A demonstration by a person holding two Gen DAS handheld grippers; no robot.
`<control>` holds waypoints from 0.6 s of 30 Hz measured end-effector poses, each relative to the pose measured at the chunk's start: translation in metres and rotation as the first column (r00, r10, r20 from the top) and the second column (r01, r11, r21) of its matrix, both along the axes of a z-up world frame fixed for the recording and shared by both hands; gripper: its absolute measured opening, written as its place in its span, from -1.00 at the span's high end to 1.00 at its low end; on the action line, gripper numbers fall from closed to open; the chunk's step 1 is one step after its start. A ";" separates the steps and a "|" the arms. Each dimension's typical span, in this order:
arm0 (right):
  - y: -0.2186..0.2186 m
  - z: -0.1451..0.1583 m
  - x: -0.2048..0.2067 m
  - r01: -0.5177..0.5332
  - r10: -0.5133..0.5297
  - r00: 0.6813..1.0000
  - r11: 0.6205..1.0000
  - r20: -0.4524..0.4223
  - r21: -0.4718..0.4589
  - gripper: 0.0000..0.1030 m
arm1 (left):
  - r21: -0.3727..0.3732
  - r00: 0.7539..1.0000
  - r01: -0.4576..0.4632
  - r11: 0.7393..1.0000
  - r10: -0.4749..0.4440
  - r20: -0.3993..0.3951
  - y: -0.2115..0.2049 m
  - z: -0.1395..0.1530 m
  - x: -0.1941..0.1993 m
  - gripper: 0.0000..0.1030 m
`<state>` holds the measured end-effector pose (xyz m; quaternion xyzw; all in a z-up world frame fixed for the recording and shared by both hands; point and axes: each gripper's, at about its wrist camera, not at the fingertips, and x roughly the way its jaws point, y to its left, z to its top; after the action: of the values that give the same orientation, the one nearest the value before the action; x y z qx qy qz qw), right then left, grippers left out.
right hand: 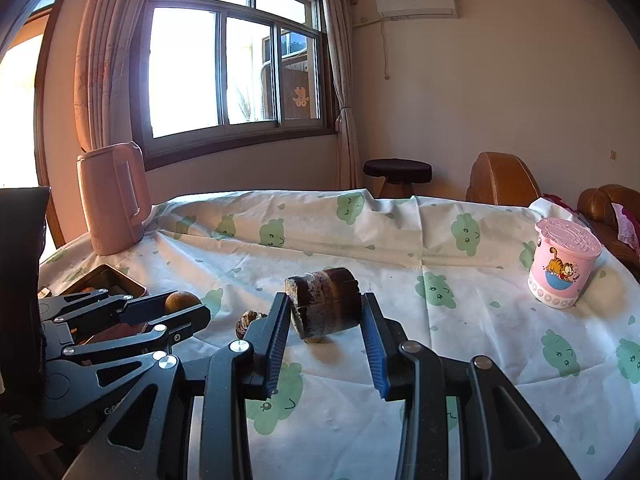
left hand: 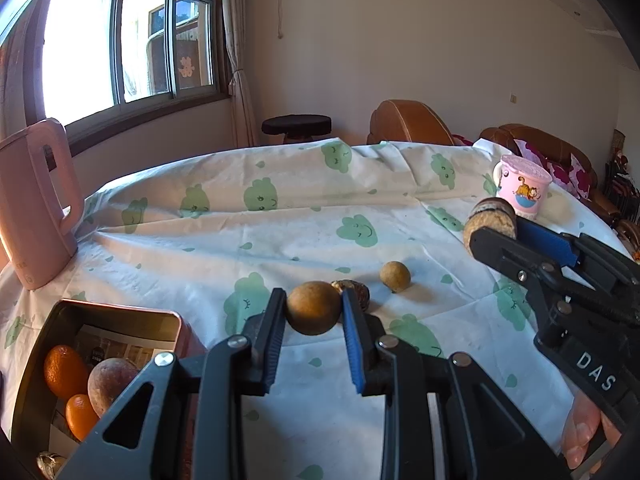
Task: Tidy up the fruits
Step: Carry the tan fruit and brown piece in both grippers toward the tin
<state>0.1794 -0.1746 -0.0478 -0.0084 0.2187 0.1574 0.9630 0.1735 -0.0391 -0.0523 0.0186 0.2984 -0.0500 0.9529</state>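
Left gripper (left hand: 313, 308) is clamped on a small round tan-brown fruit (left hand: 313, 307), black fingers with blue pads pinching it at 9 and 3 o'clock, fruit carried clear of the cloth. Right gripper (right hand: 325, 312) is closed on a dark brown cylindrical chunk with a pale speckled cut face (right hand: 323, 307), also lifted off the table; in the left wrist view the same chunk sits at the 2 o'clock side. Step in hand, as I read it: both loads are picked and in transit, drop-off not yet done. Open rectangular metal tin with a pinkish rim (left hand: 120, 313) sits at 8 o'clock of the left gripper, just beside it, already holding two oranges (left hand: 64, 372) and a dull reddish-brown round fruit (left hand: 110, 380). Left on the white tablecloth with green cloud print (left hand: 280, 240): a second small tan round fruit (left hand: 395, 276) at 1 o'clock, and a dark wrinkled lump (left hand: 354, 292) right behind the held fruit, partly hidden, so I can't say what it is. Next move calls for swinging the left gripper toward 8 o'clock over the tin, lowering past the rim and releasing low so the fruit doesn't bounce off the oranges. The right should wait to avoid crowding. Pink plastic jug (left hand: 36, 200) at 10 o'clock and pink lidded cartoon mug (right hand: 562, 266) are well apart from the path.
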 end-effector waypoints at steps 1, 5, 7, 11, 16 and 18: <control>0.000 0.000 -0.001 0.000 0.000 1.000 1.000 0.006 -0.002 0.27 | -0.002 1.000 -0.001 1.000 0.001 0.005 0.000 0.000 -0.001 0.43; 0.002 0.002 -0.005 0.004 -0.003 1.000 1.000 0.031 -0.010 0.27 | -0.010 1.000 -0.003 1.000 0.004 0.027 0.002 0.002 -0.005 0.43; 0.002 0.003 -0.008 0.009 -0.009 0.999 1.000 0.045 -0.012 0.27 | -0.013 0.999 -0.003 1.000 0.003 0.038 0.002 0.003 -0.007 0.43; 0.001 0.005 -0.012 0.018 -0.017 0.997 1.000 0.069 -0.014 0.27 | -0.016 0.998 -0.002 1.000 0.003 0.056 0.002 0.005 -0.009 0.43; 0.000 0.007 -0.016 0.028 -0.026 0.995 1.000 0.093 -0.012 0.27 | -0.026 0.997 -0.001 1.000 0.003 0.077 0.004 0.007 -0.013 0.43; -0.001 0.007 -0.018 0.031 -0.029 0.995 0.999 0.100 -0.013 0.27 | -0.030 0.996 -0.001 1.000 0.003 0.084 0.004 0.008 -0.015 0.43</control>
<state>0.1618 -0.1751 -0.0409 -0.0197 0.1716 0.1407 0.9749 0.1589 -0.0347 -0.0444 0.0060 0.2573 -0.0528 0.9649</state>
